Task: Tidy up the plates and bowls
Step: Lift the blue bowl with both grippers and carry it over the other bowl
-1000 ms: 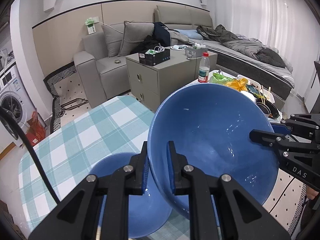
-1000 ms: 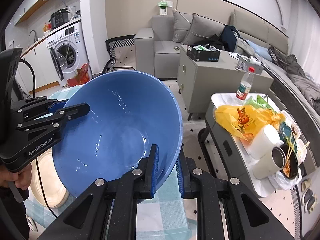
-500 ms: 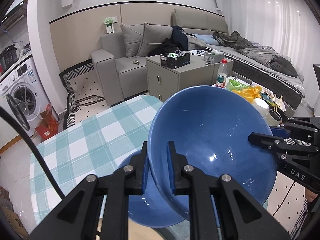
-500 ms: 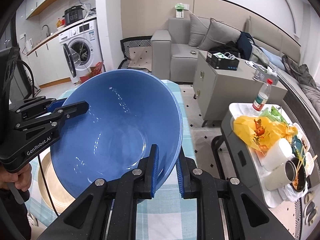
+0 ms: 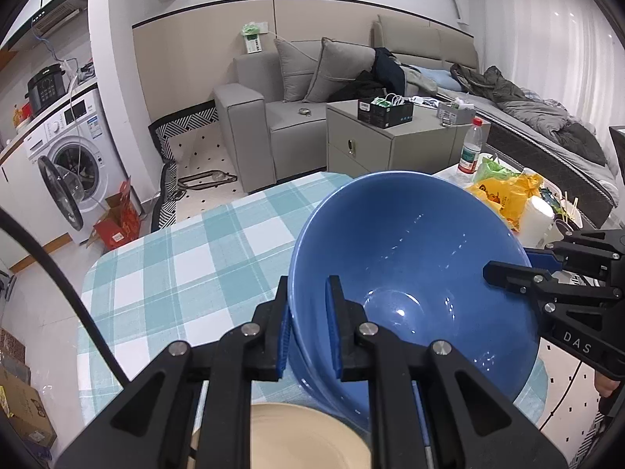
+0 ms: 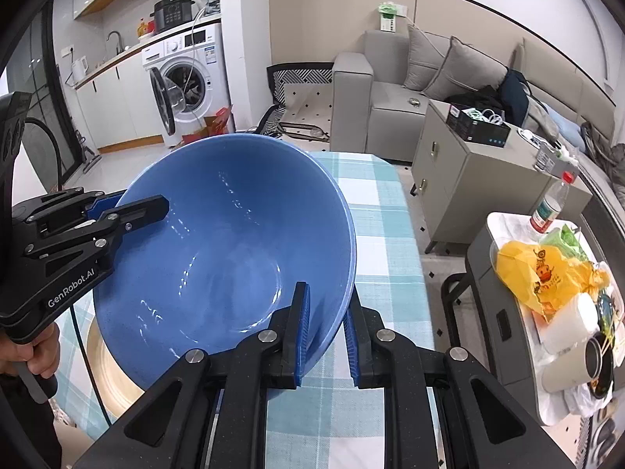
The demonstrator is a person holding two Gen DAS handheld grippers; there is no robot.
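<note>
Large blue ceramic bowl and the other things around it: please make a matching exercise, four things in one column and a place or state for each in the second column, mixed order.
Things:
1. large blue ceramic bowl
2. round beige plate
3. clear plastic bottle with red cap
4. white washing machine

Places or states:
A. door hanging open
B. lying on the checked tablecloth
C. rim clamped by both the left gripper and the right gripper
D. upright on a white side table

Pairs: 1-C, 2-B, 3-D, 4-A
</note>
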